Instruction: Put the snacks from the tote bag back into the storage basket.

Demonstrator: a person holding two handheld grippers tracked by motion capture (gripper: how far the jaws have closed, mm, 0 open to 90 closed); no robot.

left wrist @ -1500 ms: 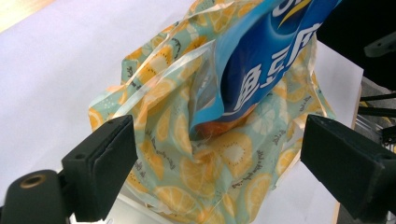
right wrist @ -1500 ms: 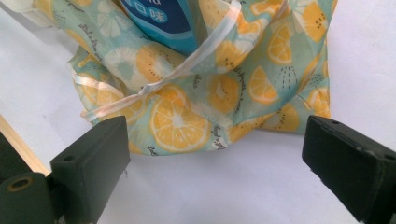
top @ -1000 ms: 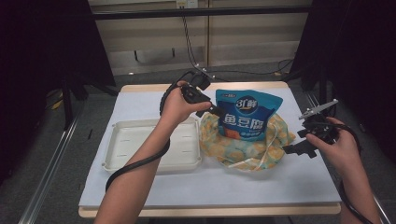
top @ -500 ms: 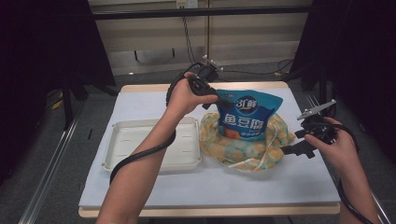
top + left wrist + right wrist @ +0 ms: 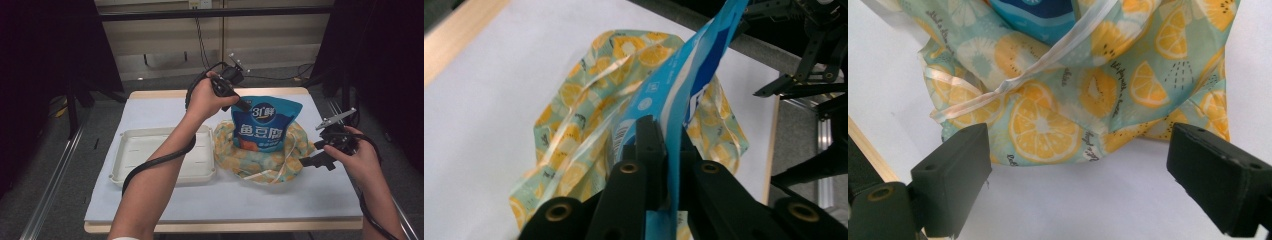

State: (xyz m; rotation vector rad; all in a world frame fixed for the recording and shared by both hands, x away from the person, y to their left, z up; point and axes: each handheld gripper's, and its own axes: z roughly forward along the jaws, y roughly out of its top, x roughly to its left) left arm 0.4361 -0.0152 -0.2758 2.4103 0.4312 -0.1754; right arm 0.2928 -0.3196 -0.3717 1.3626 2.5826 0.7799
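The left tool (image 5: 664,150), jaws just closed, pinches the blue snack bag's (image 5: 267,127) top edge, apparently inside the lemon-print cloth bag (image 5: 260,157) on the tabletop (image 5: 150,107). The right tool (image 5: 1078,190) gapes empty beside it.

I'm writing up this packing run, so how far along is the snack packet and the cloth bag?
Done: the left gripper has just closed on the top edge of the blue foil snack packet, which stands in the lemon-print cloth bag. In hand: that grip. The open right gripper waits beside the bag. Left: whichever way the packet is going, and the white plastic tray holds nothing.
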